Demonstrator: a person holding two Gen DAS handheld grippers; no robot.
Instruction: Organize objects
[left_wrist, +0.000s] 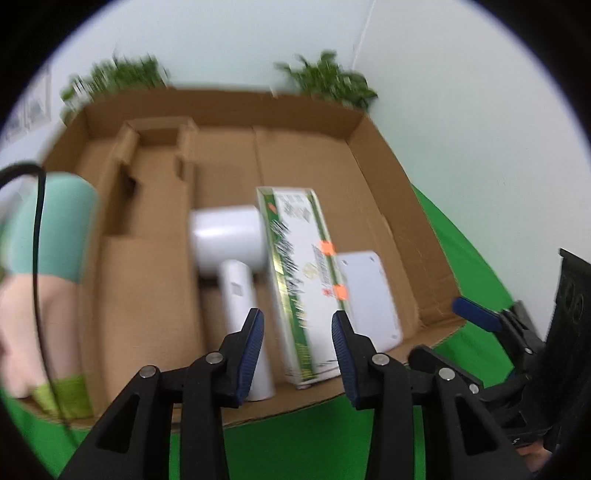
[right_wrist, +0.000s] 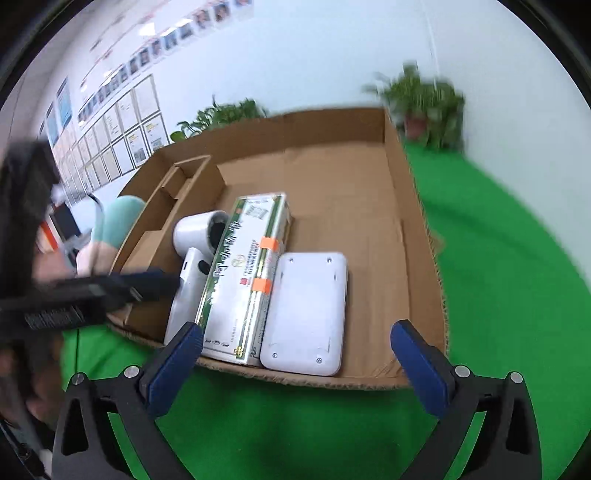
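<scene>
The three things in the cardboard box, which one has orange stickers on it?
The long green-and-white box in the middle. It has two orange stickers along its edge. The white hair dryer on one side and the flat white device on the other are plain white.

Both wrist cameras look down, close, from the near edge of the cardboard tray (left_wrist: 373, 206). The right view sits further right. They share the tray's near half.

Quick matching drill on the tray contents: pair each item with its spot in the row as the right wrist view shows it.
Items:
1. white hair dryer
2. green-and-white carton
3. flat white device

Places:
A. middle of the row
B. right end
C. left end, beside the cardboard insert

Pairs: 1-C, 2-A, 3-B. All lie in the cardboard tray.
</scene>
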